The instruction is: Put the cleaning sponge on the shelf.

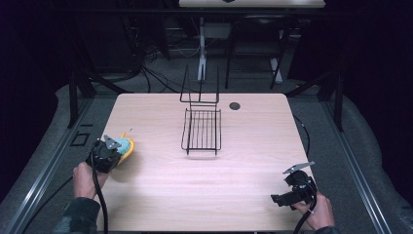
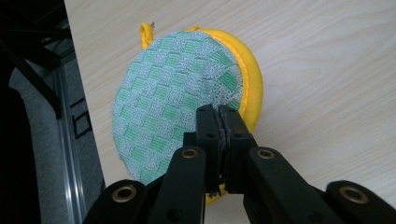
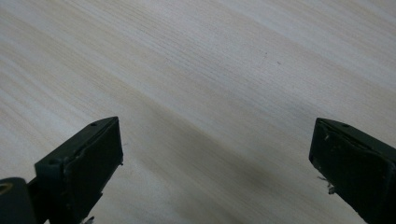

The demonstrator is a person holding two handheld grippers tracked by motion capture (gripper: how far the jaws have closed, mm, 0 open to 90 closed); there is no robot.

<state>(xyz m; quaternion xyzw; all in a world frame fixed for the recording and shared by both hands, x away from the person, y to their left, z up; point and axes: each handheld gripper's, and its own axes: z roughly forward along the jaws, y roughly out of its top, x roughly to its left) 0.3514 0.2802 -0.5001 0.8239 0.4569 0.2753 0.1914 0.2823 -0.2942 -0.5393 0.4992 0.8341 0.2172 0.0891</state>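
Note:
A round pot holder [image 2: 177,93] with a green checked face, a yellow rim and a yellow loop is pinched at its edge by my left gripper [image 2: 219,114], whose jaws are shut on it. It stands tilted on edge above the table's left side, where the high view shows the pot holder [image 1: 125,146] just ahead of my left gripper [image 1: 115,150]. Near the front right corner my right gripper [image 1: 278,199] is held low and open; in the right gripper view the right gripper [image 3: 215,154] has bare wood between its wide-apart jaws.
A black wire rack [image 1: 201,129] with an upright back lies at the table's middle, toward the far edge. A dark round grommet [image 1: 234,106] sits to its right. The light wooden table [image 1: 243,156] ends close to the left hand; grey floor and frame rails lie beyond.

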